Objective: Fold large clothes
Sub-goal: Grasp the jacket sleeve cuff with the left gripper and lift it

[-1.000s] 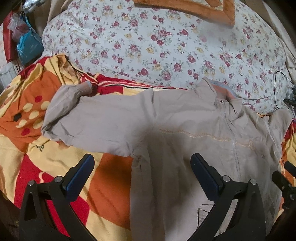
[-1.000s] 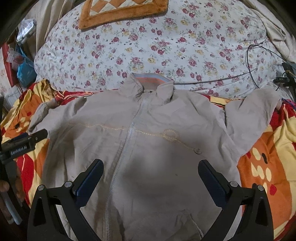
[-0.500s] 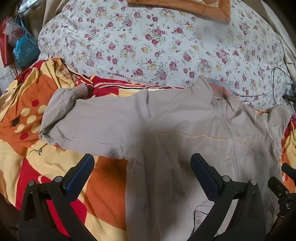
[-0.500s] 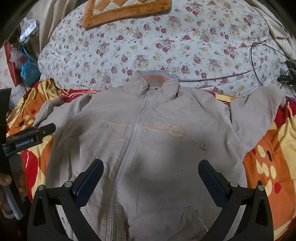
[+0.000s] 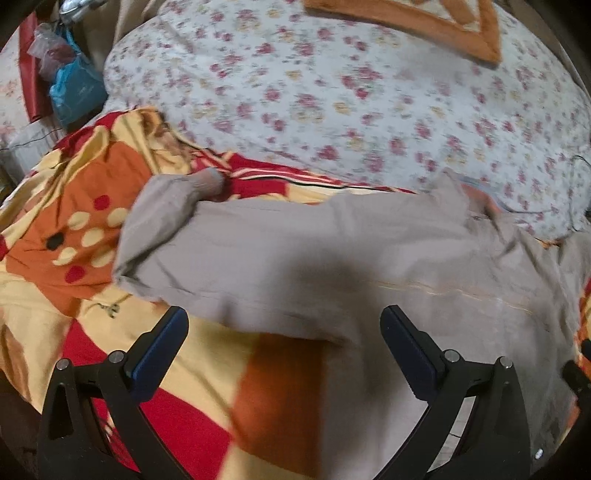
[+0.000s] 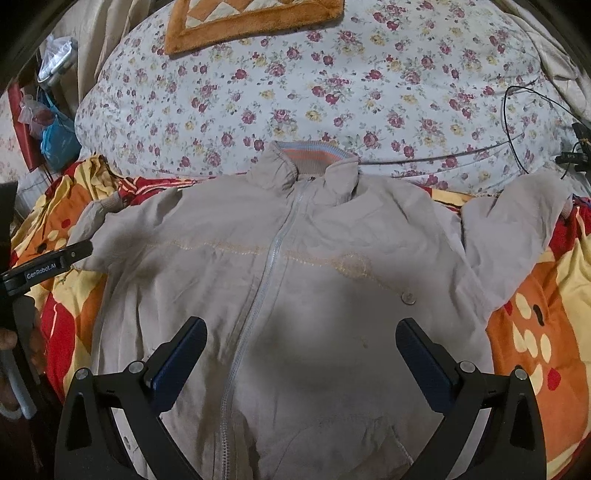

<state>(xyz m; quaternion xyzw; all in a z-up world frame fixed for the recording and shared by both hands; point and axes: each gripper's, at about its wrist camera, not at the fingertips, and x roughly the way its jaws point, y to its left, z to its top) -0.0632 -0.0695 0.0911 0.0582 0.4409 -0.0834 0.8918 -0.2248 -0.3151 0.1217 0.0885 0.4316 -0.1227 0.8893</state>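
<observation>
A large beige zip-up jacket lies flat, front up, on a red, orange and yellow bedspread, collar toward the far side. Both sleeves spread outward. In the left wrist view the jacket shows its left sleeve, whose cuff bends back near the far edge. My left gripper hovers open above the underside of that sleeve and the armpit. My right gripper hovers open over the jacket's chest, just right of the zip. Neither holds anything. The left gripper's finger also shows at the left of the right wrist view.
A big floral-print cushion lies behind the jacket, with an orange mat on top. A black cable runs across its right side. Blue and red bags hang at the far left. A hand shows at the left edge.
The left gripper has moved left and closer to the sleeve; its view is blurred by motion. The right gripper has drifted slightly nearer the jacket. Both stayed open.
</observation>
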